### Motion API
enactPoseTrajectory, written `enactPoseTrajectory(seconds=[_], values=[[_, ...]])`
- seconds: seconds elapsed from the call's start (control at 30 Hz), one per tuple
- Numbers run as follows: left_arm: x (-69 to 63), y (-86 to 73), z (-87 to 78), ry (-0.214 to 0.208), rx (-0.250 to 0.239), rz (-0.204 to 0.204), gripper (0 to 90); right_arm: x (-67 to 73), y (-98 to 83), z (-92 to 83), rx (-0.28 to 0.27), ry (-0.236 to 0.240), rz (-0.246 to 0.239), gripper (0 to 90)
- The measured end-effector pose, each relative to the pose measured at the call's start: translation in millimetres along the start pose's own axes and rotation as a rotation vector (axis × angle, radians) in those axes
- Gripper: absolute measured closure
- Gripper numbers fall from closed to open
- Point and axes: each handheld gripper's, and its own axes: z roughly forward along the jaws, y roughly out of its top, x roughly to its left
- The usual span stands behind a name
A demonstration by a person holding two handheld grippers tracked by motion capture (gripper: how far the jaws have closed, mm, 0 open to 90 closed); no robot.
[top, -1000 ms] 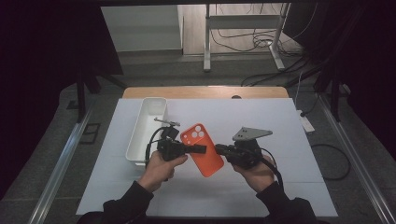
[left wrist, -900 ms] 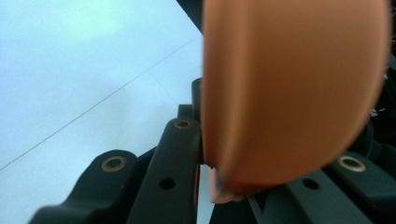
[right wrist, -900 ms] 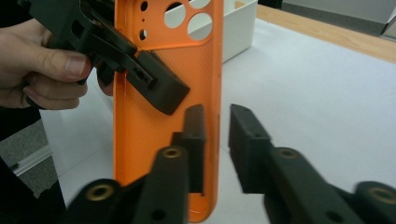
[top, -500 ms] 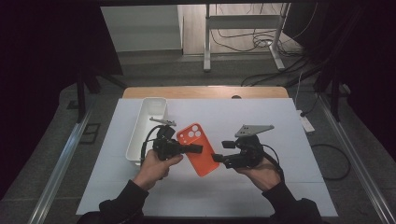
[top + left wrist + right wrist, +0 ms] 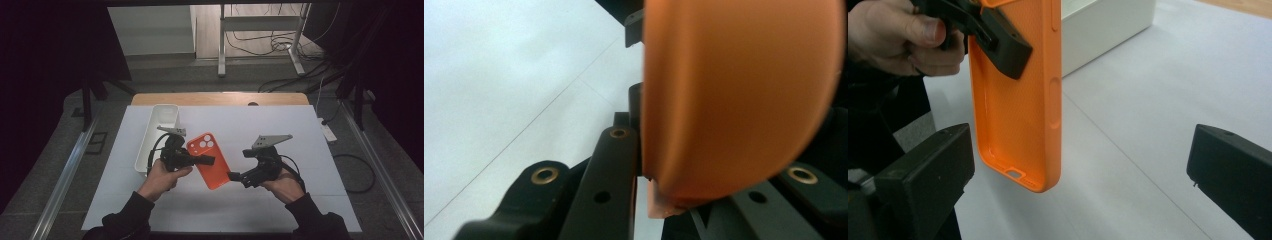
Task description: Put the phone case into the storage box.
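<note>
Above the white table [image 5: 310, 150], near its middle, the left gripper [image 5: 207, 161] holds the orange case [image 5: 210, 160] clamped between its jaws at the case's left edge, with the case's camera cutout toward the far side and its lower end toward the near right. Just right of the case's near end, the right gripper [image 5: 234, 176] has just been opening its jaws, which now stand wide and clear of the case; the right gripper view shows the case's hollow inside hanging between them without contact. Left of the left gripper, a white tray [image 5: 159, 131] rests on the table.
</note>
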Motion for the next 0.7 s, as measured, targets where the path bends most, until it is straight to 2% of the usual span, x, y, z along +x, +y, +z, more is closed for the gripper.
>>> enactPoseTrajectory(seconds=[0.27, 0.4, 0.7], values=[[-1.8, 0.5, 1.7, -0.032, 0.0, 0.034, 86.0, 2.6, -0.6, 2.3, 0.006, 0.028, -0.005, 0.0], [-4.2, 1.2, 2.6, -0.065, -0.005, 0.052, 85.9, 4.9, -0.1, 4.9, -0.001, 0.07, 0.007, 0.0], [-8.8, 2.5, 6.1, -0.096, 0.003, 0.077, 85.8, 11.3, -0.5, 14.7, 0.076, 0.126, -0.002, 1.0]])
